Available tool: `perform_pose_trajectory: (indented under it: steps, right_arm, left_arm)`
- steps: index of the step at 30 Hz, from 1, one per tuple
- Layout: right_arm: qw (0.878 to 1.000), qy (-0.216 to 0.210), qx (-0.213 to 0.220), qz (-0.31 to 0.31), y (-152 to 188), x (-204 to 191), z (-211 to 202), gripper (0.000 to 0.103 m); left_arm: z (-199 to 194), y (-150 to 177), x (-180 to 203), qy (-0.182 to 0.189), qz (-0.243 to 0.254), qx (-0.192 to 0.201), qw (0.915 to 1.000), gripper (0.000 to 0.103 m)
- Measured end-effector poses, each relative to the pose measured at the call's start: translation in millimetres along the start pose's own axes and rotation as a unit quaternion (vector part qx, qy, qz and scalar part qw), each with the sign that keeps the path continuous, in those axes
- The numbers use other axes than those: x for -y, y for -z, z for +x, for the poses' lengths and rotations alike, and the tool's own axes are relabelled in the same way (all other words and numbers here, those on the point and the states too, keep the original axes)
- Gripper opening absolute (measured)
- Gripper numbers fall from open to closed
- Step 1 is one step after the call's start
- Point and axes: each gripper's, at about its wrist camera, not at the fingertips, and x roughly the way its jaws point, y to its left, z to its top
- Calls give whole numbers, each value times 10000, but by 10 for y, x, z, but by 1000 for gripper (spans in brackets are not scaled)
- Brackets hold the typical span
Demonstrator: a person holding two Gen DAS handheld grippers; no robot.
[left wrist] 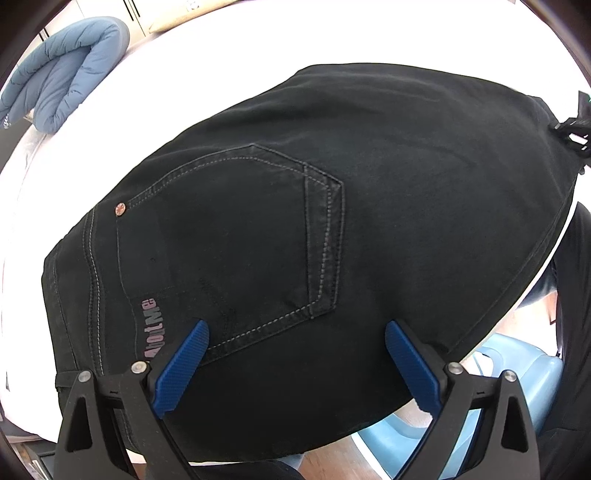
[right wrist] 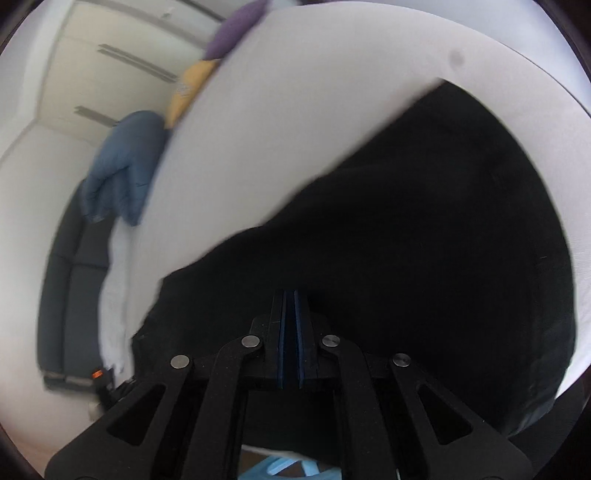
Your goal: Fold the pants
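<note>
At the bottom of the left wrist view we see the left gripper (left wrist: 295, 328) with its two blue-padded fingers (left wrist: 183, 365) spread wide, standing just over the black pants (left wrist: 332, 206) with nothing pinched between them. The pants fill the middle of that frame, lying flat on a white bed surface (left wrist: 229, 66), seat side up: a stitched back pocket (left wrist: 236, 236) sits between and just beyond the fingers, a small copper rivet (left wrist: 120, 209) marks its upper left corner, and pink lettering (left wrist: 153, 325) runs beside the left finger. At the lower right, past the edge of the fabric, a light blue plastic stool (left wrist: 524, 373) shows. Farther off, in the upper left, a folded blue quilted blanket (left wrist: 70, 70) rests at the edge of the bed. In the right wrist view, which is smeared, the right gripper (right wrist: 290, 295) rises from the bottom centre with its blue pads pressed together; its tips lie against the dark cloth of the pants (right wrist: 424, 229), and we think a fold may be caught there, though the blur and the blackness keep us from telling. Beyond it the pants spread up to the right over the white bed (right wrist: 332, 92). At the left of that frame hangs the blue blanket (right wrist: 122, 162), with a yellow item (right wrist: 192, 88) and a purple item (right wrist: 236, 29) above it, and a dark sofa (right wrist: 70, 295) below.
</note>
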Motion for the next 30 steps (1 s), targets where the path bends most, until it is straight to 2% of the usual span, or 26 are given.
perform_pose_trajectory:
  steps: [1, 4, 5, 7, 8, 10, 11, 12, 14, 15, 16, 18, 19, 21, 23, 25, 27, 28, 30]
  right_arm:
    - [9996, -102, 202, 177, -88, 149, -80, 0]
    - [9907, 756, 1112, 217, -454, 292, -566, 0]
    - [9870, 949, 1263, 307, -535, 296, -736, 10]
    - [9875, 742, 1374, 235, -604, 207, -1092, 10]
    - [9890, 606, 1340, 138, -550, 134, -1197, 15]
    - [9930, 248, 1155, -93, -277, -36, -1338, 41]
    - [9943, 78, 1065, -78, -98, -86, -1365, 76]
    - [9946, -208, 1017, 22, 133, -119, -1385, 92]
    - [9936, -703, 853, 231, 551, -190, -1348, 92]
    - [9903, -995, 784, 574, 733, -120, -1316, 92]
    - [9840, -1250, 736, 1034, 1055, -65, -1259, 92]
    - [9675, -1680, 393, 1850, 1384, 101, -1116, 91]
    - [9630, -1827, 334, 1955, 1648, 75, -998, 90]
    - [9622, -1953, 315, 1872, 1782, 18, -981, 82]
    - [9602, -2193, 71, 1730, 1797, -1, -854, 82]
    - [9669, -2043, -149, 1523, 1877, -69, -749, 82]
    - [9703, -1941, -164, 1433, 1611, -30, -561, 82]
    - [9693, -1910, -197, 1534, 1368, 68, -433, 82]
    - [9599, -2201, -128, 1731, 1082, 151, -385, 82]
  left_arm:
    - [-1, -2, -20, -25, -21, -14, 10000, 99]
    - [9, -68, -115, -20, -88, -23, 10000, 99]
    - [3, -69, -111, -34, -91, -20, 10000, 99]
    - [-2, -69, -89, -61, -109, 6, 9999, 99]
    - [-19, -60, -79, -59, -126, 15, 9999, 100]
    - [-2, -57, -65, -60, -159, 24, 9999, 100]
    - [14, -57, -72, -61, -162, 22, 9998, 100]
    - [4, -55, -71, -63, -160, 19, 9999, 100]
    - [-6, -53, -74, -58, -141, -4, 9999, 101]
    - [13, -55, -87, -53, -134, -16, 9999, 101]
    - [2, -47, -97, -48, -124, -29, 9999, 100]
    - [23, -77, -106, -48, -111, -60, 9999, 101]
    - [21, -89, -102, -59, -101, -69, 9999, 100]
    - [22, -94, -84, -73, -89, -65, 9999, 100]
    - [30, -103, -51, -66, -119, -56, 9999, 101]
    - [35, -98, -67, -53, -136, -51, 9999, 101]
    - [27, -94, -74, -56, -129, -60, 9999, 101]
    - [26, -93, -70, -56, -121, -66, 9999, 101]
    - [25, -87, -69, -43, -93, -70, 9999, 101]
